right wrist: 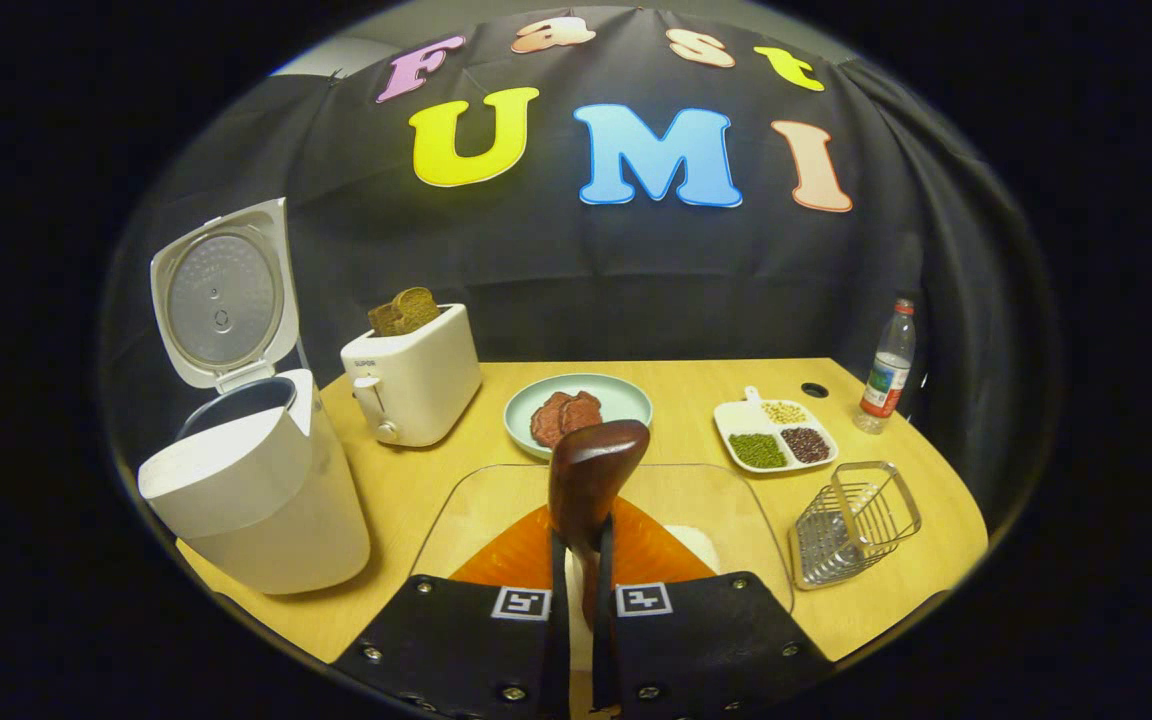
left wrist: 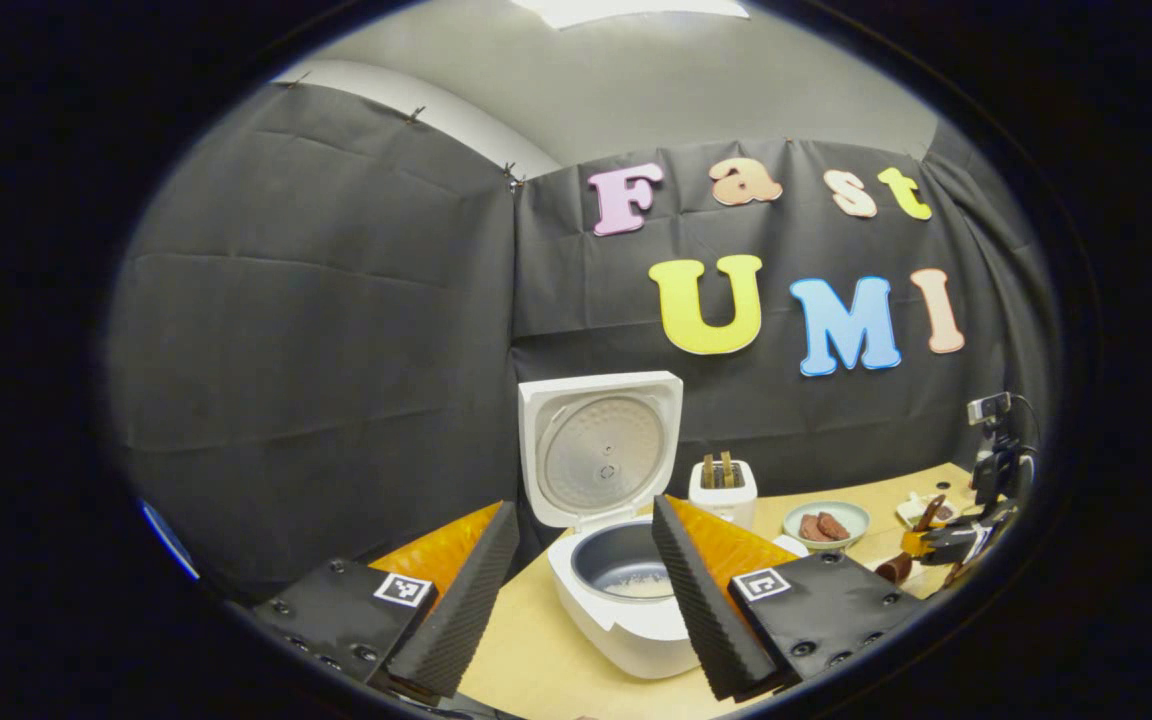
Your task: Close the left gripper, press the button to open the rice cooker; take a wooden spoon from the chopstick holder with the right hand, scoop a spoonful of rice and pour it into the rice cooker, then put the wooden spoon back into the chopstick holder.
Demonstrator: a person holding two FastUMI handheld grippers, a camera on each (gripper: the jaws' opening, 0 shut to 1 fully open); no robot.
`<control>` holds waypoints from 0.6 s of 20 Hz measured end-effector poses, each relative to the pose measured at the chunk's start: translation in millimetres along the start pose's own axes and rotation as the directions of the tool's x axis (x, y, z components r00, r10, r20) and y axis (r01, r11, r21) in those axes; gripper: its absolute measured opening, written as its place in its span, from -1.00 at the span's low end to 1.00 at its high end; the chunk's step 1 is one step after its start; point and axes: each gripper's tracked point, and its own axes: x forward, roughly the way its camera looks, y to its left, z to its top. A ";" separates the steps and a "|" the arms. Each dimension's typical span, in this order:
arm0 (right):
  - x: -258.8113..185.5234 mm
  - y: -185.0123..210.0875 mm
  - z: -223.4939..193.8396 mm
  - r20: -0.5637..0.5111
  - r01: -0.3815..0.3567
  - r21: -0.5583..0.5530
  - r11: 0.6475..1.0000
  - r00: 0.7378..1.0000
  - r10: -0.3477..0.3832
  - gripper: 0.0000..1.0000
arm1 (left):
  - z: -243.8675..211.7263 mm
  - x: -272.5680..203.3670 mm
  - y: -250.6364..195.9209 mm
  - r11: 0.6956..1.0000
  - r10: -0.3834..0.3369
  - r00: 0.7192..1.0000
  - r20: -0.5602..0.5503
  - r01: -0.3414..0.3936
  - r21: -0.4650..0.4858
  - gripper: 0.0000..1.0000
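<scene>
Rice cooker (right wrist: 256, 490) smooth white plastic, lid liner dull metal; wooden spoon (right wrist: 591, 470) dark glossy wood; chopstick holder (right wrist: 856, 520) shiny wire metal; table (right wrist: 676, 375) matt pale wood.

Left tool (left wrist: 581, 590) spread wide, right tool (right wrist: 582, 580) clamped, fingers nearly together.

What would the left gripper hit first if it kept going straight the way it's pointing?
Most likely the rice cooker: its open pot sits right between the left gripper fingers, lid up behind it. Depth is hard to judge, but nothing seems to lie nearer.
</scene>
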 end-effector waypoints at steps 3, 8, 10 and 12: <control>-0.6 -1.4 0.0 -0.020 -0.015 0.084 0.996 1.000 0.016 -0.82 | 1.8 1.2 1.4 1.000 -0.009 1.000 0.005 0.009 0.002 0.96; -0.6 -27.2 -3.1 -0.068 -0.006 0.405 0.914 0.997 0.036 -0.81 | 1.8 4.3 -4.3 1.000 -0.030 1.000 0.003 0.030 0.000 0.87; -1.1 -37.6 -6.1 -0.083 0.002 0.495 0.869 0.995 0.046 -0.81 | 1.5 6.3 -7.3 0.999 -0.040 0.999 0.003 0.040 -0.001 0.87; -0.5 -45.1 -6.6 -0.086 -0.005 0.576 0.817 0.994 0.066 -0.82 | 1.9 6.6 -12.3 0.999 -0.053 0.999 0.001 0.053 0.001 0.96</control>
